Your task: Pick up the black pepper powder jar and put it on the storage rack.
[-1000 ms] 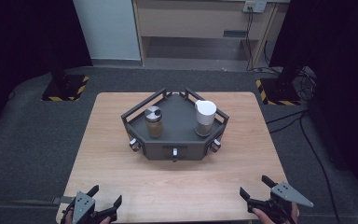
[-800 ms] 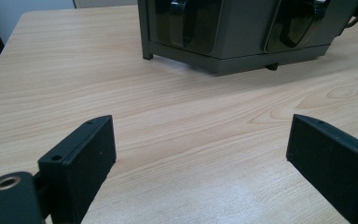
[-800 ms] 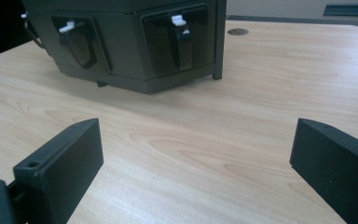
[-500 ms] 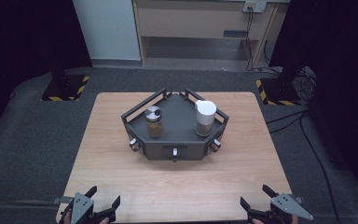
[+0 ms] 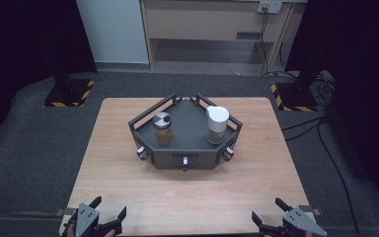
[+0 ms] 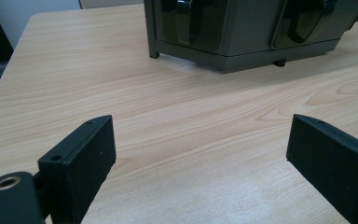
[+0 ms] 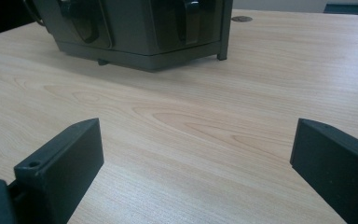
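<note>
Nothing handled yet: left gripper (image 5: 109, 221) and right gripper (image 5: 268, 224), both spread and empty at the frame's bottom edge, well apart from the dark rack (image 5: 185, 159) at centre bearing spice jar (image 5: 162, 129) and white canister (image 5: 217, 124), untouched.

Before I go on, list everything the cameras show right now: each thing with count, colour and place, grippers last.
table: 1, light wood, centre of the floor.
rack: 1, dark grey, railed top, three knobs on its front faces, middle of the table.
jar: 1, brownish with a silver lid, upright on the rack's left side.
white-capped jar: 1, brownish body, upright on the rack's right side.
floor stands: 2, black with yellow-black striped edges, left and right beyond the table.
cables: several, black, on the grey carpet at right.
left gripper: 1, black, open, holding nothing, at the table's near left edge.
right gripper: 1, black, open, holding nothing, at the near right edge.
</note>
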A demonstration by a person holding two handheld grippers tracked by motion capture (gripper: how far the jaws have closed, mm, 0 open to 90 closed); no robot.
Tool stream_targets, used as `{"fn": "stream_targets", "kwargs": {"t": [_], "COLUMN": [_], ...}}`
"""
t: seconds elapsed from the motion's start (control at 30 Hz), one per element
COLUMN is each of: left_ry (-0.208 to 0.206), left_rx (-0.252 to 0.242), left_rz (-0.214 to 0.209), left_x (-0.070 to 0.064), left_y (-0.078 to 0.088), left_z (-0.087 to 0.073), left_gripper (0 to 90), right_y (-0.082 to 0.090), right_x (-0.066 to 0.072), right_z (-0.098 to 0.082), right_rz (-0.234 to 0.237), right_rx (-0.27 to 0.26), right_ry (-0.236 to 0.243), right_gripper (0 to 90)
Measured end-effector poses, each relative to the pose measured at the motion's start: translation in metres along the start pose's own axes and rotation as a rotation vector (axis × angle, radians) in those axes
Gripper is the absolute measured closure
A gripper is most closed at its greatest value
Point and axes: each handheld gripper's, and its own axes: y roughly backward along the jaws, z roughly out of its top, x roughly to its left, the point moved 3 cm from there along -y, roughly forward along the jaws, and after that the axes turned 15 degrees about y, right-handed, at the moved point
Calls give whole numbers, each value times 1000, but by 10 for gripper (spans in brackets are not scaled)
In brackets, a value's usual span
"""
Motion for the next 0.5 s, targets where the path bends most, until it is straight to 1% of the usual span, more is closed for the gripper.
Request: {"fn": "stream_targets", "kwargs": {"t": [0.1,0.17,0.23,0.33,0.37,0.5], "left_ry": [-3,-7,-6,-6,-5,-7], "left_rx": [4,6,6,10,10,14], "left_rz": [1,2,2,5,6,10], "left_x": [-1,-2,-1,0,0,1], "left_y": [-1,-1,-1,-2,-2,-3], "left_z": [0,0,0,0,0,0], "left_gripper": [68,68,68,68,68,68], "right_y": [-1,0,0,1,1,1], "right_x": [1,0,-1,-4,-5,-7], "right_z": [1,2,2,0,0,-1], "right_rz": [-5,-12,-30,-50,-59,-65], "right_rx": [8,11,20,22,25,24], "right_ry": [28,27,37,35,41,38], "right_gripper": [29,28,29,29,30,29]}}
